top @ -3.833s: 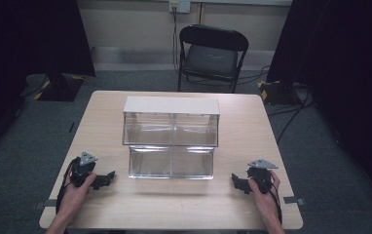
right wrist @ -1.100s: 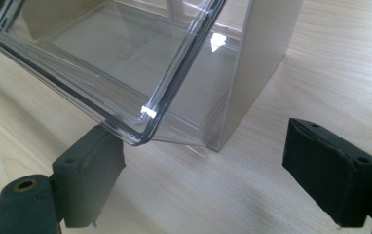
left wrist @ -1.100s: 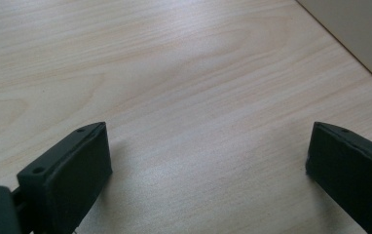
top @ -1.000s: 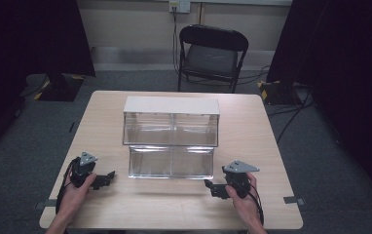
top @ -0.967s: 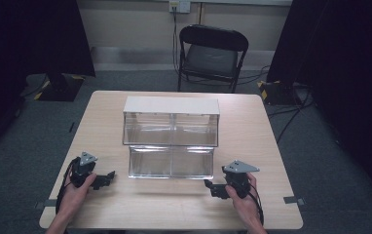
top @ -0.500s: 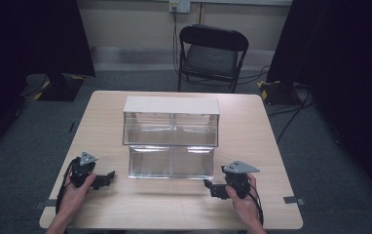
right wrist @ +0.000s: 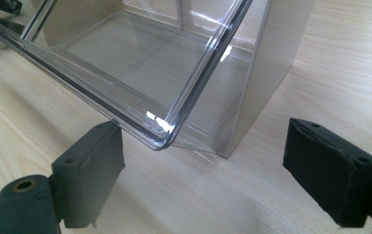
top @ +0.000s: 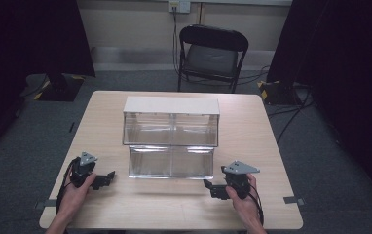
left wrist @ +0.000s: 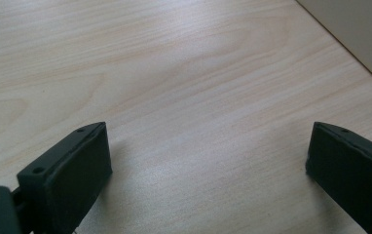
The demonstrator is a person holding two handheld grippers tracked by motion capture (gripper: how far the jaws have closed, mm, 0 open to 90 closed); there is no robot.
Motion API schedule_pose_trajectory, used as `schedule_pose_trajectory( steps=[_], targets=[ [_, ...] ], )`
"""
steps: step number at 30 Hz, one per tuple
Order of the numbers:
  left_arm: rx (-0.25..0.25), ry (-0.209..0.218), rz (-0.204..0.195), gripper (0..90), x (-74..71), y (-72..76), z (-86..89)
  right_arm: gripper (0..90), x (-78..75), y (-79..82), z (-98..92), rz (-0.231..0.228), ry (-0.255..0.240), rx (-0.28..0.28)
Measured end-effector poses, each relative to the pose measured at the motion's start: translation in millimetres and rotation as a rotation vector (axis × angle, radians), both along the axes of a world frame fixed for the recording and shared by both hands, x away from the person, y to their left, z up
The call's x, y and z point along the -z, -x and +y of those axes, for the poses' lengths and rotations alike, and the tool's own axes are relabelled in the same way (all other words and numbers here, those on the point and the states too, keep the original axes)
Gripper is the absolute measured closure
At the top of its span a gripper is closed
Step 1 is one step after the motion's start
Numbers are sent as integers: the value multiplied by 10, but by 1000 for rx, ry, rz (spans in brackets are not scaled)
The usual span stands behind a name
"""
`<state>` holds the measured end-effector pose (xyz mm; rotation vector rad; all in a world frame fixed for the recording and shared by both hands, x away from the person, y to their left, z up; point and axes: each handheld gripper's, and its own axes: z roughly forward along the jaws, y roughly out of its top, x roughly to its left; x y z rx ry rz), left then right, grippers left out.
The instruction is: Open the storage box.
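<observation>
Right tool (top: 212, 187): jaws spread wide, holding nothing, resting low over the tabletop (top: 174, 204). Just ahead of it and slightly to its left lay the near right corner of the clear two-tier bin (right wrist: 140, 63), close to the left jaw but apart from it. The bin's long axis ran crosswise to this tool, its lower drawer front facing the person.
Left tool (top: 103, 178): jaws likewise released, empty, bare wood between them; the bin lay farther off to its right.
Judgement: right tool the nearer, better placed to take the drawer corner.
</observation>
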<state>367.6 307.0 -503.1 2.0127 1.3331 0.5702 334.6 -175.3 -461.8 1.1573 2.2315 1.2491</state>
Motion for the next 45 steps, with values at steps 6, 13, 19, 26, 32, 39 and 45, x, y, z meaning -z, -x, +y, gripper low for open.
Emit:
schedule_pose_trajectory(
  steps=[6, 13, 19, 26, 32, 39, 45],
  targets=[
    [0, -1, 0, 21, 0, 0, 0, 142, -2, 7, -4, 5, -1, 4],
    [0, -1, 0, 21, 0, 0, 0, 141, -18, 21, -8, 4, -14, -4],
    [0, -1, 0, 21, 0, 0, 0, 140, -34, 31, -16, 0, -23, -10],
    [0, 0, 0, 21, 0, 0, 0, 139, -56, 31, -15, -1, -36, -23],
    [0, -1, 0, 21, 0, 0, 1, 139, -67, 35, -14, -3, -39, -28],
    [0, -1, 0, 21, 0, 0, 1, 139, -108, 59, -7, -21, -49, -31],
    [0, -1, 0, 21, 0, 0, 1, 139, -120, 57, -11, -26, -55, -41]
  ],
)
